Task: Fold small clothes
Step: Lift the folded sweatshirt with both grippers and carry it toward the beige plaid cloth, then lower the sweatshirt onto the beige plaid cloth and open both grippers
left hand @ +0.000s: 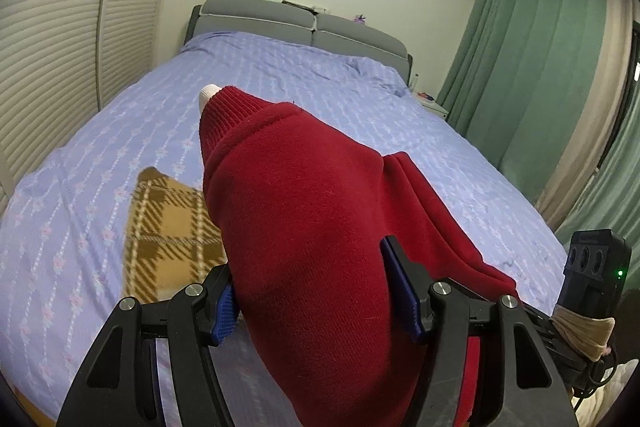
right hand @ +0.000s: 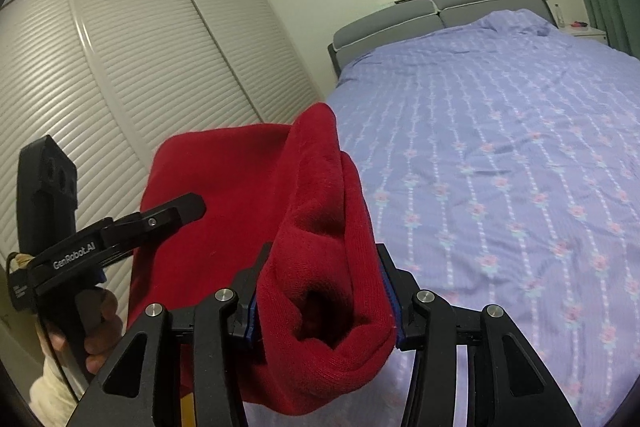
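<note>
Both grippers hold one red garment [left hand: 312, 227] up above the bed [left hand: 360, 99], clear of the sheet. The left gripper [left hand: 320, 303] has its jaws closed on a thick bundle of the fabric, which bulges forward and up from between them; a ribbed cuff or hem and a bit of white [left hand: 209, 93] show at the far tip. The right gripper [right hand: 324, 307] likewise has its jaws clamped on a bunched roll of the same cloth, with more of it spreading away to the left of the jaws toward the other tool. A folded plaid piece [left hand: 168, 227] lies on the bed ahead of and left of the left jaws.

The step in hand looks like carrying the garment out to lay it flat for folding. To do it well, I would draw the two grippers apart until the cloth between them goes taut, so the bunched folds fall out before it touches down. Lower it onto bare sheet ahead of the jaws, to the right of the plaid piece so the two do not overlap. Let the hanging edge land first, then drag back gently to smooth it. Releasing while the fabric is wadded would likely leave a crumpled heap
</note>
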The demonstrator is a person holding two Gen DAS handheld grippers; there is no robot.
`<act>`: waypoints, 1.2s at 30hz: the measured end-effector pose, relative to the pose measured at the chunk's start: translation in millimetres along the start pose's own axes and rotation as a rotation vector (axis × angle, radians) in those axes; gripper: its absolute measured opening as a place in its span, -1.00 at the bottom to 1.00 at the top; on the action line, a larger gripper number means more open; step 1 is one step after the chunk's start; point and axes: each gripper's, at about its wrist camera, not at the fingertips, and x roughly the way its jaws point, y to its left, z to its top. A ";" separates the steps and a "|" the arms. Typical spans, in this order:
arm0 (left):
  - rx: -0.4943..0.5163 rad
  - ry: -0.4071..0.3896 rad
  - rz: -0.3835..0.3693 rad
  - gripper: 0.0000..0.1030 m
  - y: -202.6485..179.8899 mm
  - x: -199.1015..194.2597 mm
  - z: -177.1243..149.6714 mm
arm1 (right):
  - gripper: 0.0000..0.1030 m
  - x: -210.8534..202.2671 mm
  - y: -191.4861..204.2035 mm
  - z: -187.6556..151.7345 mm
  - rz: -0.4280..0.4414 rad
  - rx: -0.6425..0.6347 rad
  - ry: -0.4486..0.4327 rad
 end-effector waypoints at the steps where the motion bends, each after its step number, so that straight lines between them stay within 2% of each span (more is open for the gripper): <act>1: 0.003 0.002 0.006 0.22 6.4 1.7 4.5 | -0.08 7.1 3.6 1.3 0.006 0.000 0.002; 9: 0.026 0.004 0.037 0.22 59.9 14.7 48.4 | -0.10 59.2 28.2 18.0 0.049 0.023 -0.007; 14: 0.077 0.029 0.090 0.20 82.3 37.1 66.8 | -0.12 89.9 44.6 21.4 0.076 0.012 -0.006; 21: 0.135 0.053 0.138 0.18 102.2 77.0 67.3 | -0.14 125.2 53.3 9.4 0.042 -0.010 0.020; 26: 0.189 0.151 0.182 0.19 118.7 110.6 61.8 | -0.16 141.4 63.8 -8.5 -0.015 -0.071 0.039; 29: 0.236 0.190 0.245 0.21 123.9 127.8 52.1 | -0.16 148.5 66.8 -15.3 -0.026 -0.081 0.055; 33: 0.237 0.178 0.271 0.27 129.1 135.6 40.5 | -0.16 152.9 57.5 -23.9 -0.014 -0.031 0.100; 36: 0.244 0.160 0.285 0.30 130.1 135.6 36.3 | -0.08 152.7 46.2 -25.1 0.009 0.025 0.118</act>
